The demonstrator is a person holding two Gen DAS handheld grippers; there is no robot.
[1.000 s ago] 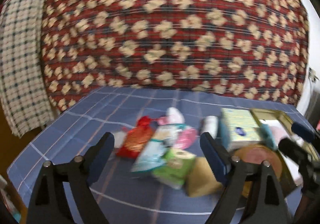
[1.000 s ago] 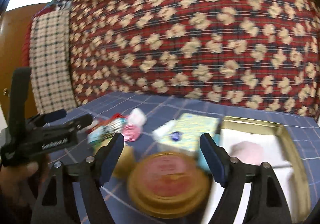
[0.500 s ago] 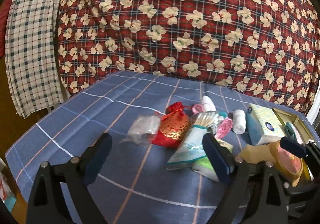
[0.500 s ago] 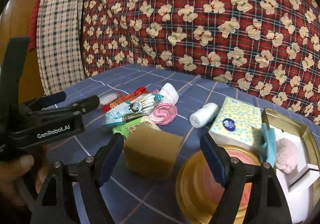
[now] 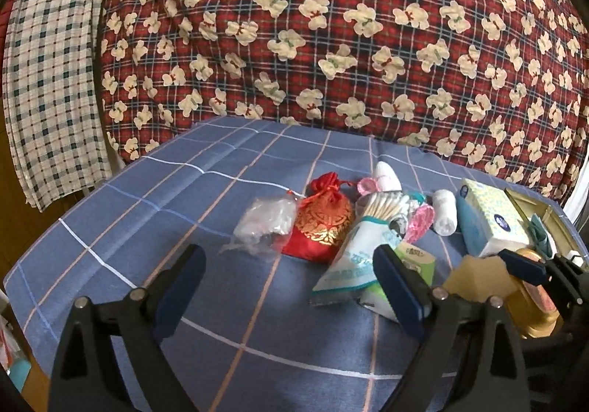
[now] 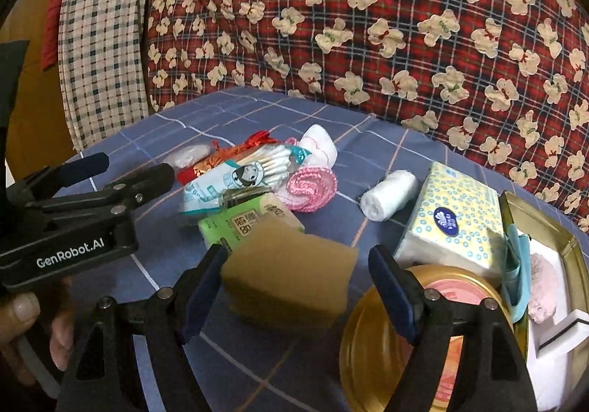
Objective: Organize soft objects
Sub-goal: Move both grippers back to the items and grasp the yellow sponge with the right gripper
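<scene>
Soft items lie heaped on the blue checked cloth (image 5: pixel 154 213): a red gold-printed pouch (image 5: pixel 322 220), a clear plastic bag (image 5: pixel 265 222), a cotton swab pack (image 6: pixel 239 176), a green tissue pack (image 6: pixel 243 224), a pink scrubber (image 6: pixel 313 187), a white roll (image 6: pixel 386 195) and a yellow-dotted tissue pack (image 6: pixel 456 224). A tan sponge (image 6: pixel 291 272) sits between the fingers of my right gripper (image 6: pixel 294 276), which is open; I see a gap at its right pad. My left gripper (image 5: pixel 291 287) is open and empty, short of the pouch and bag.
A gold tin lid (image 6: pixel 390 349) lies at the right, in front of an open gold tin box (image 6: pixel 541 224) holding a pink fluffy piece (image 6: pixel 541 287). A red bear-print quilt (image 5: pixel 331 44) rises behind the cloth. A hand (image 6: pixel 22 309) holds the left gripper (image 6: pixel 125 173).
Both grippers have come lower and nearer the heap. My right gripper has shifted left from over the gold lid to around the sponge. The blur has cleared.
</scene>
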